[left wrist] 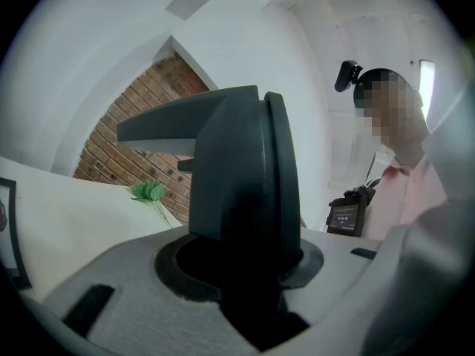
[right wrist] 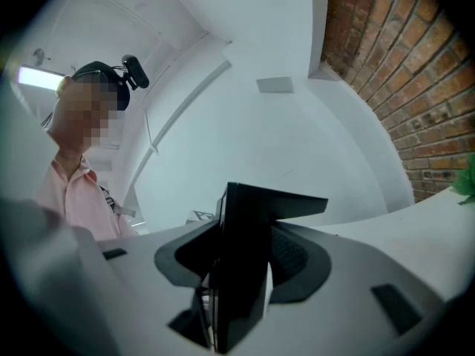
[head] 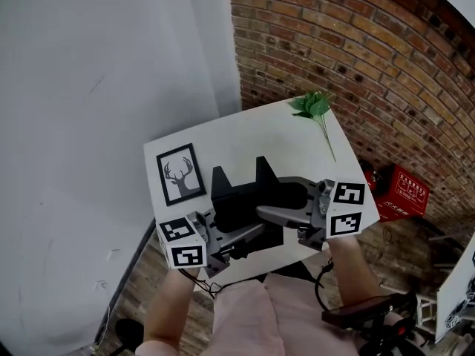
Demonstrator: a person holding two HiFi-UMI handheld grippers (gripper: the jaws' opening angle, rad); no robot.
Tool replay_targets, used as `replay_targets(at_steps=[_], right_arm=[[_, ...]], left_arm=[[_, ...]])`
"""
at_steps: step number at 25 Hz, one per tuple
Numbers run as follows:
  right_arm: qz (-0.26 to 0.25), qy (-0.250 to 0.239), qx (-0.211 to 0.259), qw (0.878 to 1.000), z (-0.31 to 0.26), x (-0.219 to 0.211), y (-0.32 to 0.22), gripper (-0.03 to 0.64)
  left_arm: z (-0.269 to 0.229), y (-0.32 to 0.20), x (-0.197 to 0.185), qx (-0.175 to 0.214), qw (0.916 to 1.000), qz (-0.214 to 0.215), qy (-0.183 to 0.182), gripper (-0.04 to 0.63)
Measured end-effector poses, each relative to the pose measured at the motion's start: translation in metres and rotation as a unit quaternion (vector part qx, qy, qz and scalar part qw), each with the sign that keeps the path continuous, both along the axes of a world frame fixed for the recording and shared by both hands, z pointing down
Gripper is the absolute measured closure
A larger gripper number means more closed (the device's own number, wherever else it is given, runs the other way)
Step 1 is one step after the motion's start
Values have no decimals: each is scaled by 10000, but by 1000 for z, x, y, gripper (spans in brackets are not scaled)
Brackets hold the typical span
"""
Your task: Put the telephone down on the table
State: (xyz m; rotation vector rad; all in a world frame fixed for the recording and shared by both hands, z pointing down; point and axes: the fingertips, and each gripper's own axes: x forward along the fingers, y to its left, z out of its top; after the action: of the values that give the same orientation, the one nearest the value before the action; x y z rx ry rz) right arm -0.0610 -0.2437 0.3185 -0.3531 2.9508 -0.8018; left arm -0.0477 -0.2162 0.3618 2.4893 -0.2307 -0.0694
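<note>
Head view took in a white wall (head: pixel 89 87) on the left meeting a brick wall (head: pixel 356 50) on the right, with a white table (head: pixel 252 136) set in the corner between them. The black telephone (head: pixel 241 199) was over the near half of the table, carried between the two grippers; whether its underside touched the top could not be told. The left gripper (head: pixel 237 239) came in from the near left, and its own view showed its jaws clamped on one end of the telephone. The right gripper (head: pixel 274 212) came in from the right, its jaws closed on the other end. A red crate (head: pixel 401 191) stood on the floor to the right of the table. A framed deer picture (head: pixel 180 174) lay on the left part of the table. A green sprig (head: pixel 313 108) lay at its far right corner.
</note>
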Motion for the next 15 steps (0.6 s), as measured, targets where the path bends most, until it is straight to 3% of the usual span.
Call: replay_targets(at_steps=[15], right_arm=[[-228, 101, -405, 9989, 36, 17, -36, 422]], left_arm=[[33, -33, 19, -365, 9992, -190, -11, 431]])
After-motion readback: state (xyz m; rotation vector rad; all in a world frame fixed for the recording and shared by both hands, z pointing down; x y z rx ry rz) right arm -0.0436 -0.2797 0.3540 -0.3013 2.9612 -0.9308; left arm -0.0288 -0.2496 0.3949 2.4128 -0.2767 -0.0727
